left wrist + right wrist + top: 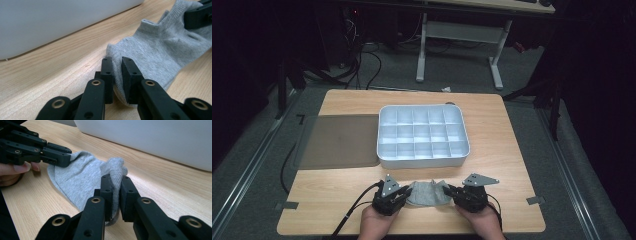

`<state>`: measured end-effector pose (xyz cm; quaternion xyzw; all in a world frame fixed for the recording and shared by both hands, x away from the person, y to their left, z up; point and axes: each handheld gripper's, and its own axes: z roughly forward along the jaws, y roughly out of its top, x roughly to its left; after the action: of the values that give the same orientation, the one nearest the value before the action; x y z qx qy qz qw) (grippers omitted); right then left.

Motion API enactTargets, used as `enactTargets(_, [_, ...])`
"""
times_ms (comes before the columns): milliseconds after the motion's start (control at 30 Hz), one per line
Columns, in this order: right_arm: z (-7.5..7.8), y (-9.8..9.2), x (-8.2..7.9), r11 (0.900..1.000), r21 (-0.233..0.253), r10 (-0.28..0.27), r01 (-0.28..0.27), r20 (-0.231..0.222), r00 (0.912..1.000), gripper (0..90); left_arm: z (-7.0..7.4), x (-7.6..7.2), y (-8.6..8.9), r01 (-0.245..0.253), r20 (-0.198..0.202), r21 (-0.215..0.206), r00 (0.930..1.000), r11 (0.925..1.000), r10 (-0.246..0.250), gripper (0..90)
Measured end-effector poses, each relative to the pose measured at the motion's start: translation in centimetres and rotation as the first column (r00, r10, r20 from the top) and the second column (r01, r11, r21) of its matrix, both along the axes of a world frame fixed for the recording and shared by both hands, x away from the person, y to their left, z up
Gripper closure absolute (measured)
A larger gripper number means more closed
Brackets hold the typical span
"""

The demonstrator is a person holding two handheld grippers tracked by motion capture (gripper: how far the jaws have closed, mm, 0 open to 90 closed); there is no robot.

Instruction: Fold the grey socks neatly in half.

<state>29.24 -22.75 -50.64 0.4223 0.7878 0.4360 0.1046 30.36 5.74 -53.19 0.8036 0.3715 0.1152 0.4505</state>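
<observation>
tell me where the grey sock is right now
In the high view the grey sock lies at the table's near edge, pinched between the left gripper and right gripper, just before the white divided tray.

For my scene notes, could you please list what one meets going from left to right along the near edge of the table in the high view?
Left gripper → grey sock → right gripper, both jaws shut on the sock's ends.
</observation>
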Motion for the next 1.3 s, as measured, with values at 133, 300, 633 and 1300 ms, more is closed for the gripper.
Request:
enactTargets(133, [0.2, 0.2, 0.0, 1.000, -0.009, -0.002, 0.002, 0.011, 0.9999, 83.7, 0.1, -0.2, 0.0, -0.007, 0.028, -0.009, 0.9996, 0.9999, 0.007, 80.0])
enactTargets(300, [0.7, 0.6, -0.1, 1.000, -0.027, -0.010, 0.011, 0.025, 0.9996, 83.8, 0.1, -0.3, 0.1, -0.006, 0.032, -0.013, 0.9995, 0.9999, 0.006, 80.0])
enactTargets(633, [1.3, 1.6, 0.0, 0.999, -0.050, 0.000, 0.002, 0.039, 0.9992, 83.7, 0.1, -0.4, 0.1, 0.004, 0.052, -0.024, 0.9987, 0.9997, -0.003, 80.4])
enactTargets(1300, [1.9, 4.2, 0.5, 0.990, -0.138, 0.025, -0.017, 0.053, 0.9983, 83.4, 0.1, -0.6, -0.1, 0.041, 0.037, -0.044, 0.9985, 0.9982, -0.040, 76.6])
